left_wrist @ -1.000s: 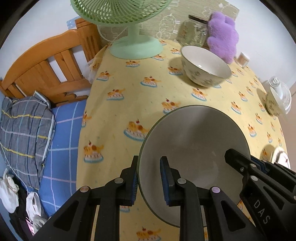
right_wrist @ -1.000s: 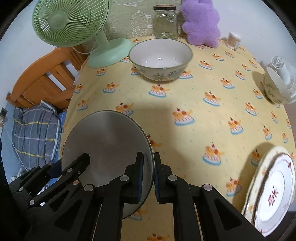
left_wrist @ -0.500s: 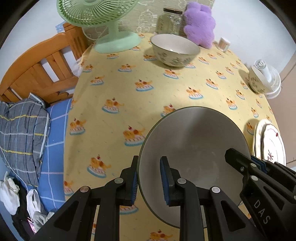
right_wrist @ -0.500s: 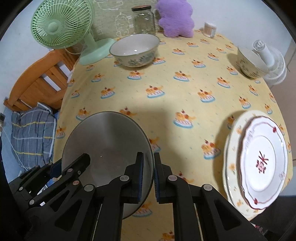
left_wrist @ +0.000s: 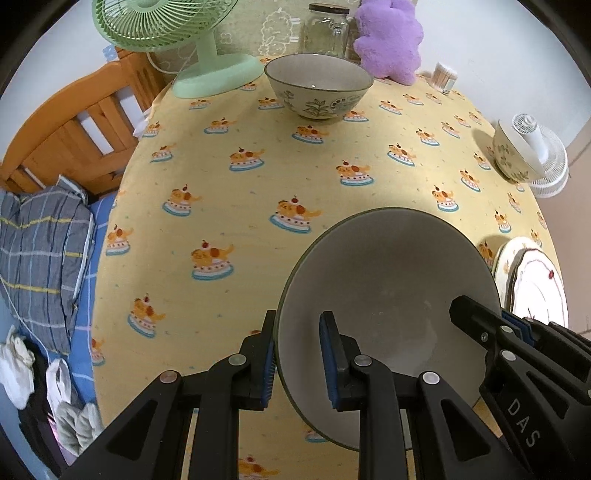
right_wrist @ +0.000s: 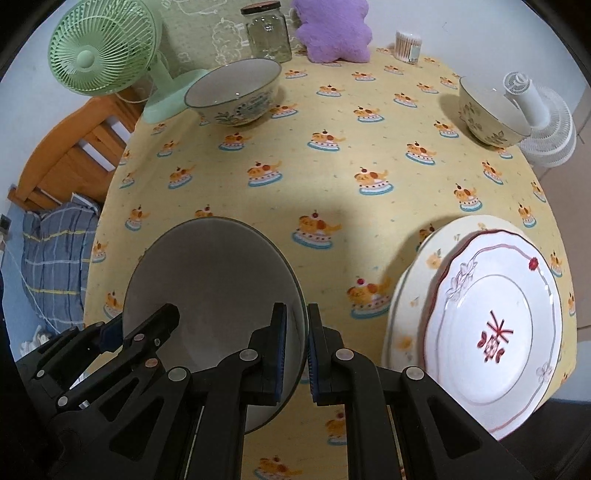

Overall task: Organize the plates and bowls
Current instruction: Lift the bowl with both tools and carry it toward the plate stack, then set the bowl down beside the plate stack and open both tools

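A large grey bowl is held above the near edge of the table; it also shows in the right wrist view. My left gripper is shut on its left rim. My right gripper is shut on its right rim. A big floral bowl stands at the back of the table, also seen in the right wrist view. A smaller floral bowl stands at the right edge. Two stacked plates lie at the near right, a white one with red trim on top.
The table has a yellow cloth. A green fan, a glass jar, a purple plush toy and a toothpick holder stand at the back. A white fan stands beyond the right edge. A wooden bed frame is at left.
Both grippers, holding the grey bowl, have pulled back toward the near edge of the table. The back bowl looks farther away, and the stacked plates and small bowl have come into view.
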A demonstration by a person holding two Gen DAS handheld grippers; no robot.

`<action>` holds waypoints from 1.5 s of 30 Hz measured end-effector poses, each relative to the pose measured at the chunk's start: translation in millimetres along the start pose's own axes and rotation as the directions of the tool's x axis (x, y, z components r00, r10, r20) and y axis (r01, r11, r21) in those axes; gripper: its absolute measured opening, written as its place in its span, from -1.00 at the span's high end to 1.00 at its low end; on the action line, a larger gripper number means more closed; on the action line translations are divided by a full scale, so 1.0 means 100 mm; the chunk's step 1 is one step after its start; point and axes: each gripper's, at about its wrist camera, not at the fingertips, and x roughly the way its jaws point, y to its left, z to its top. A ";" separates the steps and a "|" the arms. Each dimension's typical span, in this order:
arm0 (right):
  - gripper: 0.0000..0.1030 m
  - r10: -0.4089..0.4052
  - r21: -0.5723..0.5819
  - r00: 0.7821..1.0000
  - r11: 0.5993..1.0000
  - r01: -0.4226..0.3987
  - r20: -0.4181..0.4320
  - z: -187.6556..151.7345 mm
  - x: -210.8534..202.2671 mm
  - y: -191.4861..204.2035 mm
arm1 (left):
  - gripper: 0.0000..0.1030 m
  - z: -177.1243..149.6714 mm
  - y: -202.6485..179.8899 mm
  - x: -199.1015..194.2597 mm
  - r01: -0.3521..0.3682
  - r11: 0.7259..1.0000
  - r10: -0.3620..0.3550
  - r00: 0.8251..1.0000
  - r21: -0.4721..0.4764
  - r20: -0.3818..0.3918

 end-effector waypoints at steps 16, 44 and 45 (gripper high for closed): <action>0.75 0.025 -0.045 0.998 0.999 -0.027 -0.049 -0.01 0.01 -0.21 | 0.61 -0.09 -0.18 -0.03 -0.018 0.999 0.017 0.999 -0.041 -0.033; -0.32 -0.063 0.064 0.995 0.996 0.058 0.081 -0.09 -0.36 -0.12 | -0.75 -0.13 0.25 -0.37 0.000 1.000 0.000 0.999 -0.015 0.045; -0.32 -0.068 0.067 0.993 0.996 0.062 0.098 -0.09 -0.40 -0.09 | -0.75 -0.14 0.26 -0.40 0.004 1.000 -0.003 0.999 -0.008 0.053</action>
